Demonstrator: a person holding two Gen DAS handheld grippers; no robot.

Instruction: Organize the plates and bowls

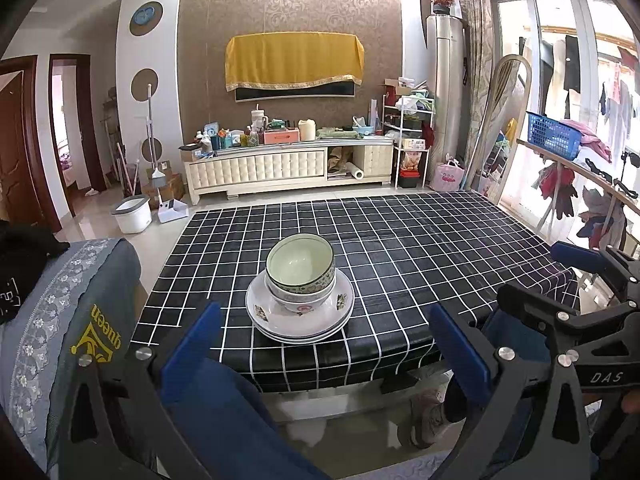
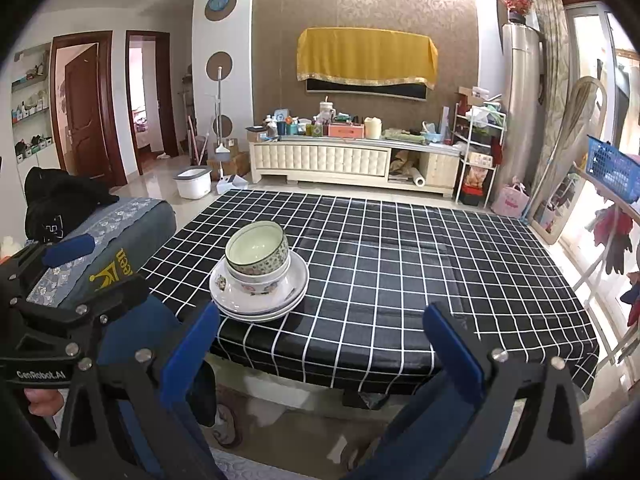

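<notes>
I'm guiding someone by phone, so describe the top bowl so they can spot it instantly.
Find the black tablecloth with a white grid. Near its front edge sits one stack of white plates. Two bowls nest on it; yours is the upper pale-green bowl with a dark rim, above the white bowl with a red emblem.

The bowls and the plates under them look like glazed ceramic, smooth and glossy, with printed patterns on the outer walls and rims. The worktop wears a black checked cover with a slight sheen, like wipeable plastic sheet; it creases at the near edge. The left gripper and right gripper have matt black plastic frames, bright metal screw heads, and matt blue pads on the jaws. The cushion at the left is grey cloth with lace trim. The floor is polished tile, reflective. The cabinet front looks like quilted, cream, faintly glossy padding.
</notes>
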